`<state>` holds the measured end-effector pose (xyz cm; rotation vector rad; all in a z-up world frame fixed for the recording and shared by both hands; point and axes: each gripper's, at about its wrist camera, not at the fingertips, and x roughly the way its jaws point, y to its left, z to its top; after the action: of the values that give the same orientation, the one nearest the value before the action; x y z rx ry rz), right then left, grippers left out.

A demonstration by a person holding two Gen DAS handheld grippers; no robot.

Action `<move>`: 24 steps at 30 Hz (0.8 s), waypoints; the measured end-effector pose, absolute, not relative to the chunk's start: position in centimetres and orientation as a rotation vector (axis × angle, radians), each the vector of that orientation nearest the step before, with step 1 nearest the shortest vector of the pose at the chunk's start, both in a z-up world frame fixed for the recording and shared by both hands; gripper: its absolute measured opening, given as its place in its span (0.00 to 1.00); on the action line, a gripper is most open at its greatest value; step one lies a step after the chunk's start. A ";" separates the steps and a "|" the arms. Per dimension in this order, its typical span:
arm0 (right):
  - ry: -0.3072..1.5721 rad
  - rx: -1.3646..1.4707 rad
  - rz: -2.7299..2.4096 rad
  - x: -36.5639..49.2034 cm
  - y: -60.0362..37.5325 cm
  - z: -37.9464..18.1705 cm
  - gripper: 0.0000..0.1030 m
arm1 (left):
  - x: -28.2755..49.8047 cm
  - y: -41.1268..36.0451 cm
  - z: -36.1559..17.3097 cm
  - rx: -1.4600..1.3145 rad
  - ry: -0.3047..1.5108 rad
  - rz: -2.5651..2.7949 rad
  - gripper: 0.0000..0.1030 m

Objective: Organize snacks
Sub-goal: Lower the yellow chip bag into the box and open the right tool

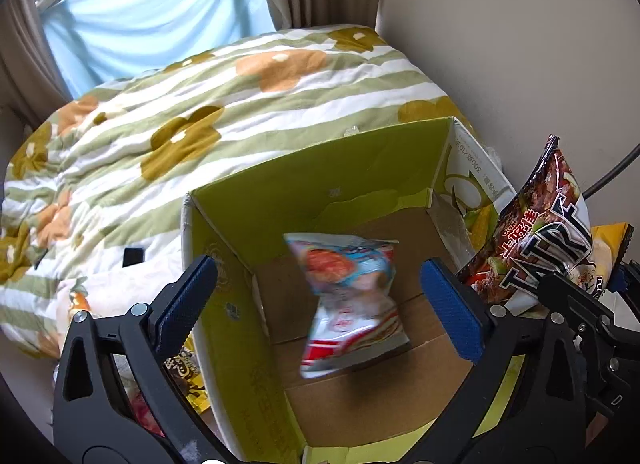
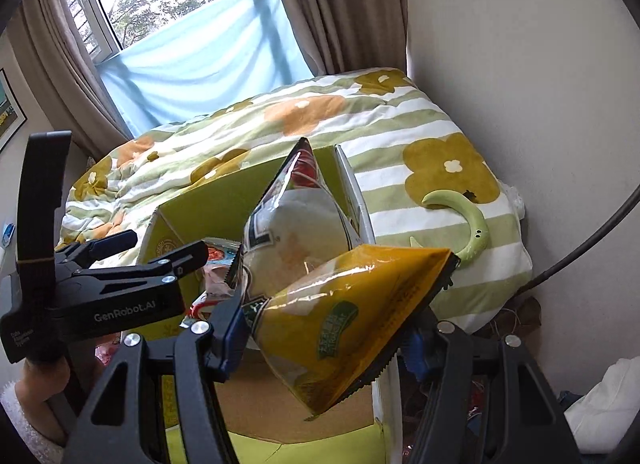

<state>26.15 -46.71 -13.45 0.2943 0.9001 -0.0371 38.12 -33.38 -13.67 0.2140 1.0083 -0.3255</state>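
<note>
An open cardboard box (image 1: 320, 183) with green inner walls stands against the bed. A red, white and blue snack bag (image 1: 348, 304), blurred, sits loose over the box floor, below my left gripper (image 1: 316, 266). That gripper is open, its blue pads (image 1: 188, 296) wide apart and touching nothing. My right gripper (image 2: 324, 338) is shut on a yellow snack bag (image 2: 352, 316) and a silvery-backed bag (image 2: 296, 223), held above the box's near right corner. In the left wrist view that second bag shows its dark printed front (image 1: 532, 244), with the right gripper (image 1: 592, 284) under it.
A flowered green-striped quilt (image 1: 200, 103) covers the bed behind the box. A green crescent-shaped object (image 2: 468, 223) lies on it near the wall. More snack packets (image 1: 188, 376) lie left of the box. A person's hand in a fleecy sleeve (image 2: 24, 404) holds the left gripper (image 2: 164, 246).
</note>
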 end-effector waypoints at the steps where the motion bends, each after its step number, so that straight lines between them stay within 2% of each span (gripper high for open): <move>1: 0.901 0.301 -0.038 26.3 -46.8 -13.3 0.57 | 38.0 -33.2 -13.5 0.222 1.004 -0.322 0.98; 13: 0.882 0.304 -0.016 28.4 -47.0 -11.9 0.58 | 33.9 -26.7 -11.1 0.177 0.984 -0.248 0.98; 21: 0.905 0.320 -0.011 32.9 -45.4 -13.4 0.59 | 32.8 -24.3 -10.4 0.140 0.980 -0.189 0.98; 22: 0.900 0.323 -0.022 33.3 -45.3 -13.7 0.61 | 32.8 -24.2 -10.4 0.137 0.979 -0.181 0.98; 24: 0.883 0.321 -0.058 33.7 -45.2 -14.3 0.79 | 32.7 -23.9 -10.5 0.128 0.983 -0.169 0.98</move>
<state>33.70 -45.16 -14.33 0.3207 0.8828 -0.0576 32.66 -23.87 -10.47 0.1279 0.9834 -0.1690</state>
